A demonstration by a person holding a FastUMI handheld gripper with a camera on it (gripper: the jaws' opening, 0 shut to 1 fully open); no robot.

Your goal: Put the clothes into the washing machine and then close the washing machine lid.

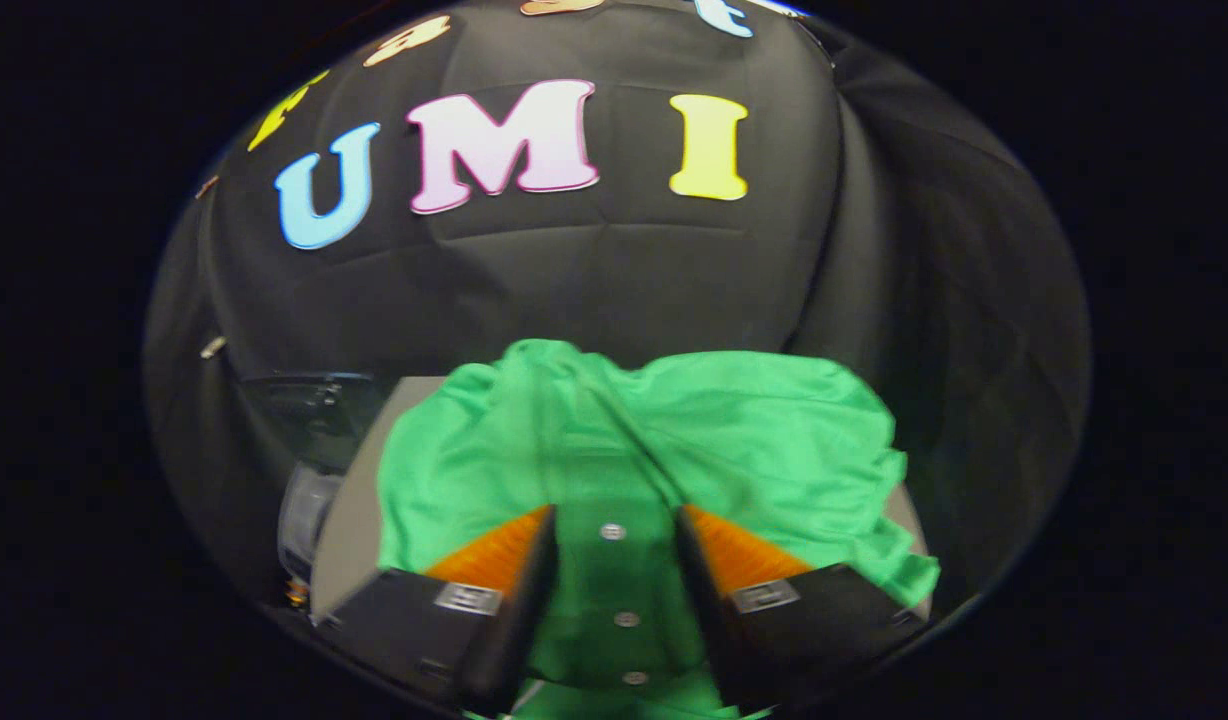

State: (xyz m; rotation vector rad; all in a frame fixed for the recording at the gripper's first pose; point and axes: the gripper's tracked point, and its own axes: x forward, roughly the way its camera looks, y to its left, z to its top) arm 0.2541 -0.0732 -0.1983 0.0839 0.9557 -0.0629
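Shirt [654,450] — between parted claw [614,560] fingers

A pale grey counter [346,520] stands before the booth's black cloth wall [614,270]. A small metal clip [212,347] shows on the cloth.

Worktop [346,520]: 1 pale grey flat surface, bare along its left edge and in a small strip at the right. Lying on it: 1 green garment [734,450], crumpled, spread over most of the top from near to far, with a placket of 3 small round buttons running toward the near side. The garment's right hem drapes at the worktop's right edge. Folds are raised at the far side.
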